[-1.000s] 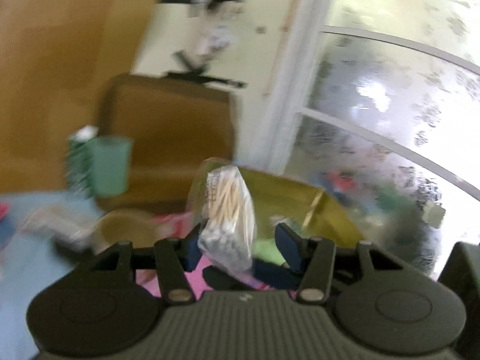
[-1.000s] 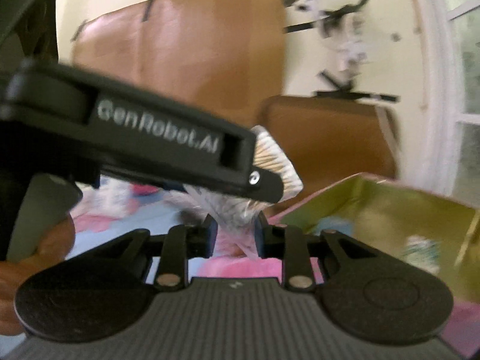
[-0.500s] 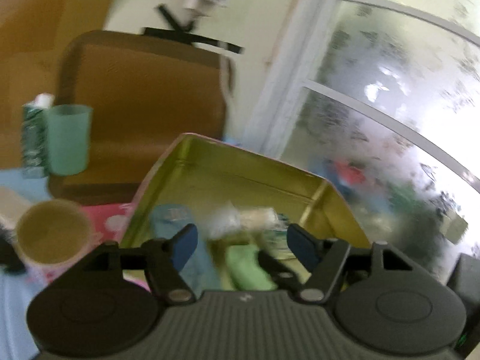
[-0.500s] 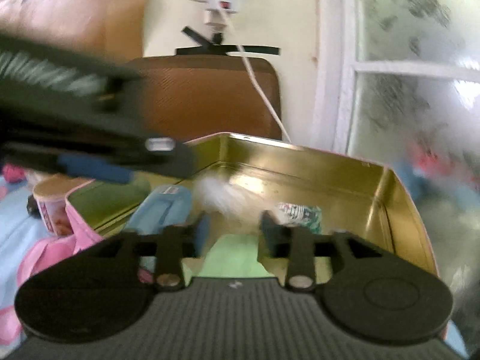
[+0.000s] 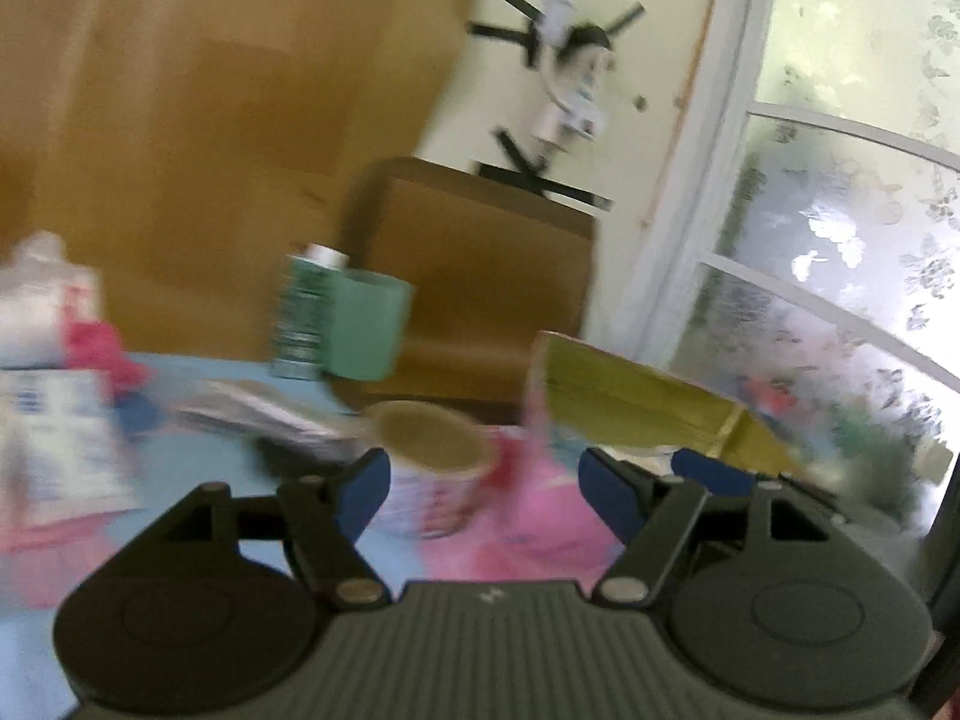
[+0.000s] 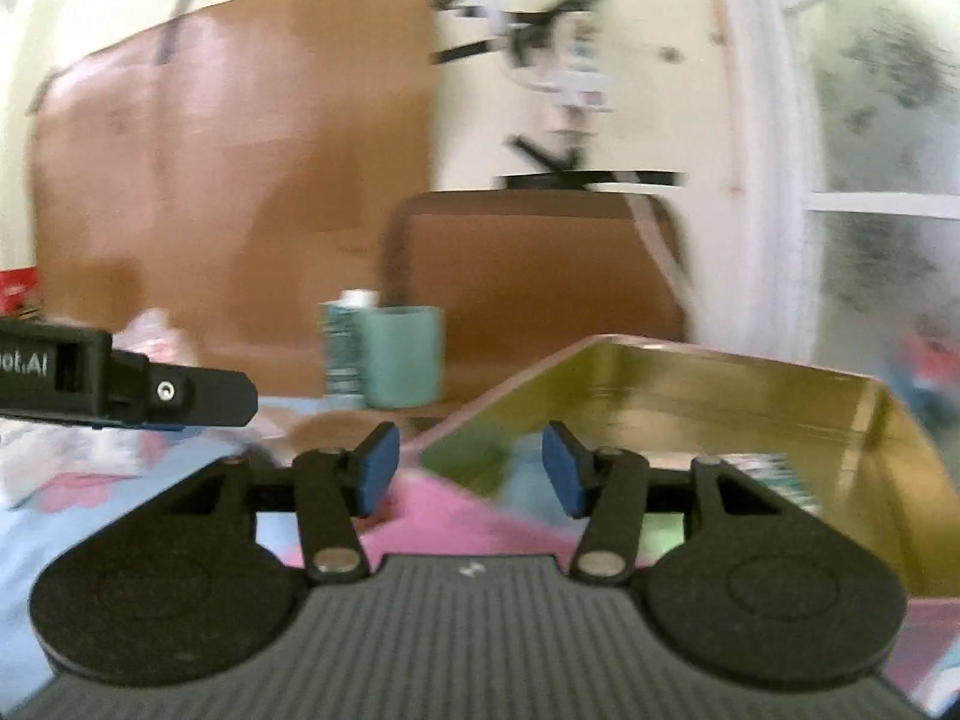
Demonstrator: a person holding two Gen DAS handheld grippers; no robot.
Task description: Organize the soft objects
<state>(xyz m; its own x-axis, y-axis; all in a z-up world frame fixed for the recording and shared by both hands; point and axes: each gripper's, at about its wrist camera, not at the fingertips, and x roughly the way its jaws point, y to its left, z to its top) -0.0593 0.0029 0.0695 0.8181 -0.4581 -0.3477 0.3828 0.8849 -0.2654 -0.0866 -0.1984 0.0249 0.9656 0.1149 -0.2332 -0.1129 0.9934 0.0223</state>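
A gold metal tin [image 6: 750, 384] stands open on the pink and blue cloth, with soft items blurred inside; it also shows in the left wrist view [image 5: 636, 396]. My left gripper [image 5: 486, 489] is open and empty above a paper cup [image 5: 429, 456]. My right gripper [image 6: 471, 474] is open and empty at the tin's near left corner. White packets [image 5: 54, 396] lie at the left. The left gripper's side [image 6: 120, 390] shows at the left of the right wrist view.
A green cup [image 5: 369, 330] and a green-patterned carton [image 5: 300, 312] stand at the back. A flat foil packet [image 5: 252, 414] lies left of the paper cup. Brown cardboard [image 6: 528, 294] leans on the wall. A window [image 5: 840, 276] is at the right.
The cotton swab bag left both grippers and went into the tin. Both grippers opened. Both pulled back left, away from the tin.
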